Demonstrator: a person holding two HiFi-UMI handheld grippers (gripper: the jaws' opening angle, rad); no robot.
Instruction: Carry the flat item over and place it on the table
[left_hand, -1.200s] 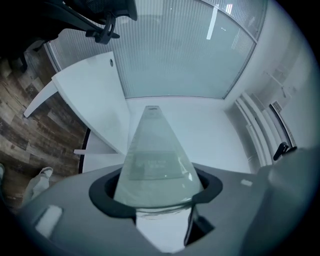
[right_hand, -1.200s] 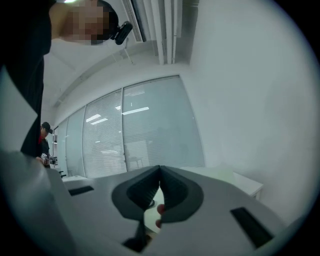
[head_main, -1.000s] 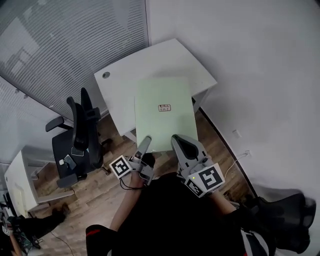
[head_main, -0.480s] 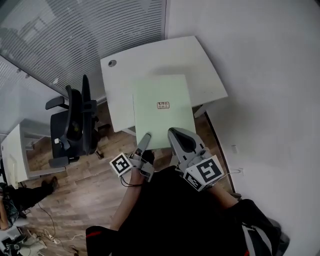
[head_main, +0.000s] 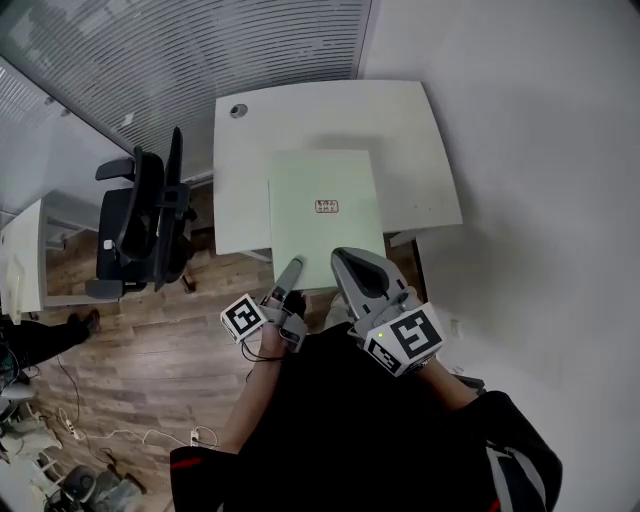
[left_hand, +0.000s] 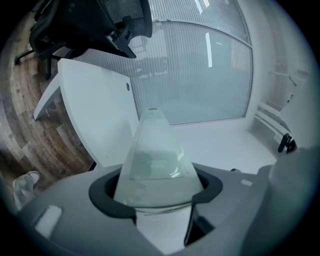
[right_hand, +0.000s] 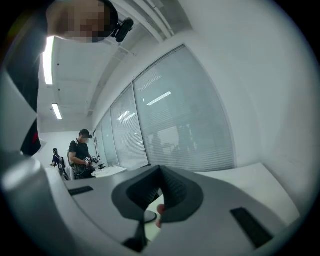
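The flat item is a pale green board (head_main: 322, 212) with a small label at its middle. I hold it level by its near edge above the front part of the white table (head_main: 400, 130). My left gripper (head_main: 291, 272) is shut on the edge at the left. My right gripper (head_main: 351, 272) is closed on it at the right. In the left gripper view the board (left_hand: 155, 155) runs out from between the dark jaws of the left gripper (left_hand: 155, 200) toward the table (left_hand: 95, 115). In the right gripper view the jaws of the right gripper (right_hand: 157, 200) meet over a pale sliver.
A black office chair (head_main: 140, 225) stands left of the table on the wood floor. Another white desk (head_main: 20, 260) is at the far left, with cables (head_main: 60, 430) on the floor below it. A wall runs along the right. A person (right_hand: 82, 155) stands far off by the glass partitions.
The table has come closer and now lies under most of the board. Both grippers keep the same hold on the near edge. The chair has shifted further left in view.
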